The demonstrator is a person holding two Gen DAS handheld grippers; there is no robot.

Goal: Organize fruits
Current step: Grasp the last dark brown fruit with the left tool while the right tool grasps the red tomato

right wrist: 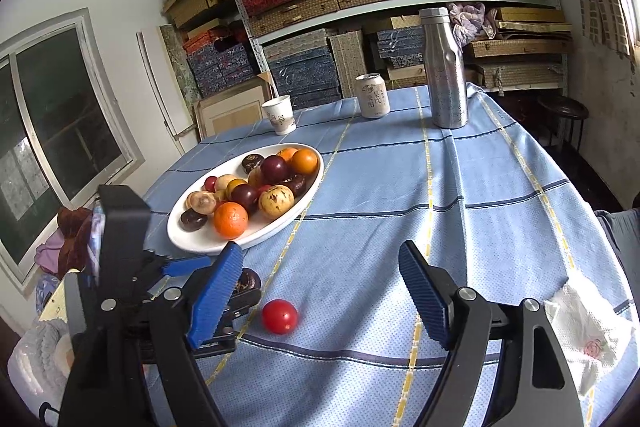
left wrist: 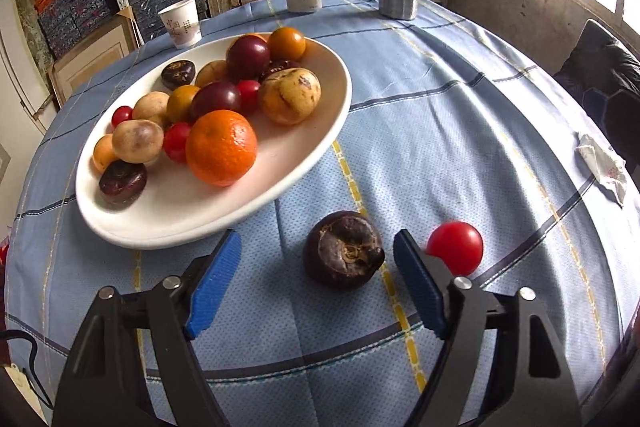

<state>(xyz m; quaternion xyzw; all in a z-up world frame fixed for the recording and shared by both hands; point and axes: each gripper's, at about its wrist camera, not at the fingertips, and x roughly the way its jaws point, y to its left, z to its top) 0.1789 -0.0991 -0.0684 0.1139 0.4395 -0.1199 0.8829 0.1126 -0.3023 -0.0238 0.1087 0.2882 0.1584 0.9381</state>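
Low in the left wrist frame, just right of centre, a dark brown fruit (left wrist: 343, 249) lies on the blue checked tablecloth (left wrist: 460, 131). It sits between the blue pads of the left gripper (left wrist: 318, 247), nearer the right pad; the jaws stand apart and neither pad presses on it. Just beyond the right pad lies a red tomato (left wrist: 456, 247), loose on the cloth. Toward the upper left sits the white oval plate (left wrist: 320, 131) heaped with fruit, an orange (left wrist: 221, 147) at its near side.

From the right wrist view, the right gripper (right wrist: 320, 267) hangs with jaws wide apart and nothing between them; the tomato (right wrist: 279, 315) lies low in the gap, nearer the left pad. Farther back stand a paper cup (right wrist: 281, 115), a can (right wrist: 373, 95) and a steel bottle (right wrist: 445, 69). A crumpled tissue (right wrist: 584, 331) lies at lower right.
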